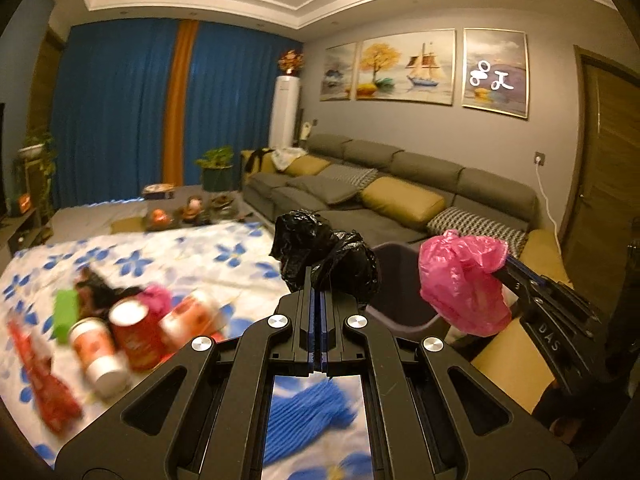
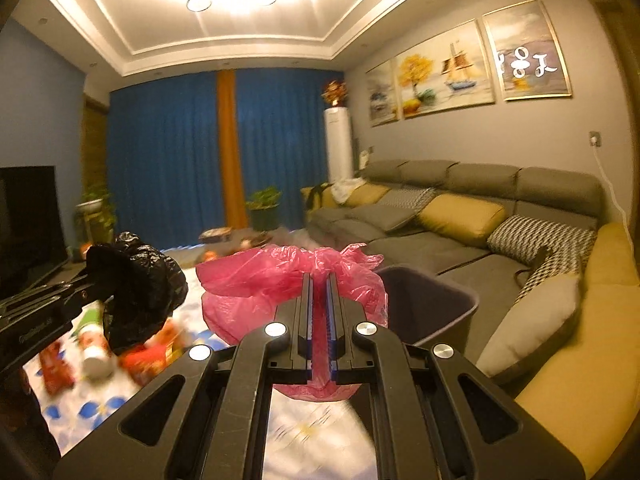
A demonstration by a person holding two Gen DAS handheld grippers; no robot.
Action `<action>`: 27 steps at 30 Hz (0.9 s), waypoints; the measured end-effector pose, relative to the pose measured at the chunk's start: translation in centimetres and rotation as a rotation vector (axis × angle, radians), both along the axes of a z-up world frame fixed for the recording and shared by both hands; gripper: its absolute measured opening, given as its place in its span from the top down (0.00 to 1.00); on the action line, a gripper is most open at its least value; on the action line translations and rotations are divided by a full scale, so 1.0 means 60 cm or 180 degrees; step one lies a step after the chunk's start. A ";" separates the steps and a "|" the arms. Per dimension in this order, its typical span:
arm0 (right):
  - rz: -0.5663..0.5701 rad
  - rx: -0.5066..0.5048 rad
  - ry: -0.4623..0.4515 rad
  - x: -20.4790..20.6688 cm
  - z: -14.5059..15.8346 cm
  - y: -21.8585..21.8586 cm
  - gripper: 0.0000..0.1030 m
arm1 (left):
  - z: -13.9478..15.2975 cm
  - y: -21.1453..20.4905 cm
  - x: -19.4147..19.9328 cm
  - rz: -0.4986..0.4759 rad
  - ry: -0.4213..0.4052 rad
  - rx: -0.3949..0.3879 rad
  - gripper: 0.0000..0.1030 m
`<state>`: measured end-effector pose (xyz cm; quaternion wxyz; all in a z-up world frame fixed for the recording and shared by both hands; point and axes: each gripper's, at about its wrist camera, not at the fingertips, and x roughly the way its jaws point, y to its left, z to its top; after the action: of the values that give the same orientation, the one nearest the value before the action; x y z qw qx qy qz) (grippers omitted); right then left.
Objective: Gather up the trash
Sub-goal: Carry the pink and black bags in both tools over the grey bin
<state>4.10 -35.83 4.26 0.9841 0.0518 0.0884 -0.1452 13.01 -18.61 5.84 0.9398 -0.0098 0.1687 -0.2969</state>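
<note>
My left gripper (image 1: 319, 280) is shut on a crumpled black plastic bag (image 1: 320, 252), held up above the flowered cloth. The same black bag (image 2: 136, 284) and left gripper show at the left of the right wrist view. My right gripper (image 2: 319, 284) is shut on a pink plastic bag (image 2: 288, 276), which also shows at the right of the left wrist view as a pink bag (image 1: 460, 280). A dark purple bin (image 2: 432, 300) stands just right of the pink bag, beside the sofa; its rim (image 1: 396, 252) lies between the two bags.
Red cans (image 1: 138, 332), a cup (image 1: 98, 350), a green box (image 1: 66, 312) and red wrappers (image 1: 44, 384) lie blurred on the blue-flowered white cloth (image 1: 192, 256). A grey sofa with yellow cushions (image 2: 460, 216) runs along the right wall. Plants and clutter stand by the blue curtains (image 1: 120, 112).
</note>
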 end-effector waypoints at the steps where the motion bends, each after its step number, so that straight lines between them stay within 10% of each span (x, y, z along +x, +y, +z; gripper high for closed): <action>1: -0.0050 -0.0019 -0.0024 0.004 0.003 -0.008 0.93 | 0.002 -0.015 0.008 -0.0030 -0.0010 -0.0009 0.99; 27: -0.0572 0.0123 -0.0006 0.124 -0.017 -0.165 0.94 | -0.041 -0.250 0.153 -0.0373 0.0163 0.0057 0.99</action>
<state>11.51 -45.74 3.24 0.9660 0.0787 0.0852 -0.2311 22.17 -33.58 3.36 0.9163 0.0009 0.1956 -0.3495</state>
